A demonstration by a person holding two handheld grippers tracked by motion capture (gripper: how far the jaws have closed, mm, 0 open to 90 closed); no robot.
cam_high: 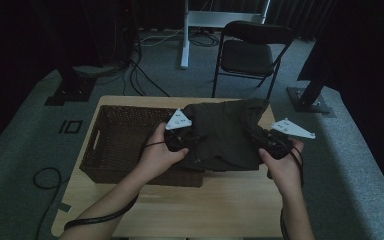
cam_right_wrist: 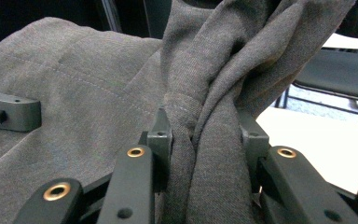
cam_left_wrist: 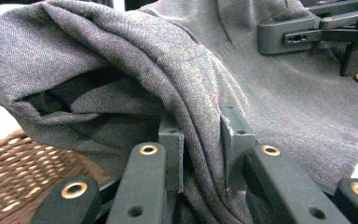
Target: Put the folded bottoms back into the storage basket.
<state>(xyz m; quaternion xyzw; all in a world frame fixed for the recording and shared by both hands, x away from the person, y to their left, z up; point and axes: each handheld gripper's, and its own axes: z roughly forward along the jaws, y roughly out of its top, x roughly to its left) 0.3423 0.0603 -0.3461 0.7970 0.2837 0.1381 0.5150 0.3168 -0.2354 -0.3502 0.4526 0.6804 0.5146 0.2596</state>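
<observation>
Floor: grey carpet point(cam_high: 25, 145) all round, with black cables point(cam_high: 45, 177) trailing at the left and behind.
Stand feet: dark base plates at left point(cam_high: 65, 92) and right point(cam_high: 310, 102) of the bench, well apart.
Bench: light wood top point(cam_high: 220, 200), bare along the near edge; it shows pale and blown out in both gripper views.
Basket: dark wicker basket point(cam_high: 115, 145) on the left half of the bench, its near right corner under the left hand; its weave shows at the lower left of the left gripper view point(cam_left_wrist: 14, 172).
Left hand-held gripper: point(cam_high: 177, 140) pinching a bunched fold at the cloth's left edge; the fold runs between the pads point(cam_left_wrist: 203, 158).
Cloth: dark grey garment point(cam_high: 225, 132) lifted off the bench, stretched between the two grippers, just right of the basket.
Right hand-held gripper: point(cam_high: 272, 142) pinching a twisted fold at the cloth's right edge point(cam_right_wrist: 207, 163).
Chair: black folding chair point(cam_high: 247, 55) behind the bench, on the carpet.
Post: white upright point(cam_high: 185, 35) left of the chair.
Backdrop: dark curtains along the back and sides.
</observation>
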